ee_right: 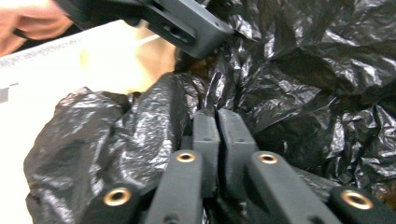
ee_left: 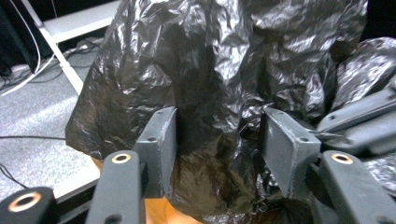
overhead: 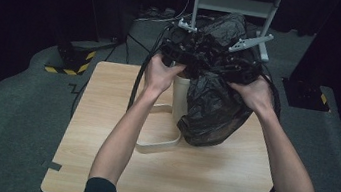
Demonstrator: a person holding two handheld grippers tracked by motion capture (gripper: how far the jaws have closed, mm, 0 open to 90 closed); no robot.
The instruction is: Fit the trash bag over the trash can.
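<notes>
The black plastic bag [overhead: 214, 110] hangs over the white bin [overhead: 179, 93] on the wooden table [overhead: 103, 132]. The left gripper [ee_left: 219, 144] stands open, with crinkled, shiny film between its jaws but not pressed. The right gripper [ee_right: 218, 135] is closed together, pinching a thin fold of the bag.
</notes>
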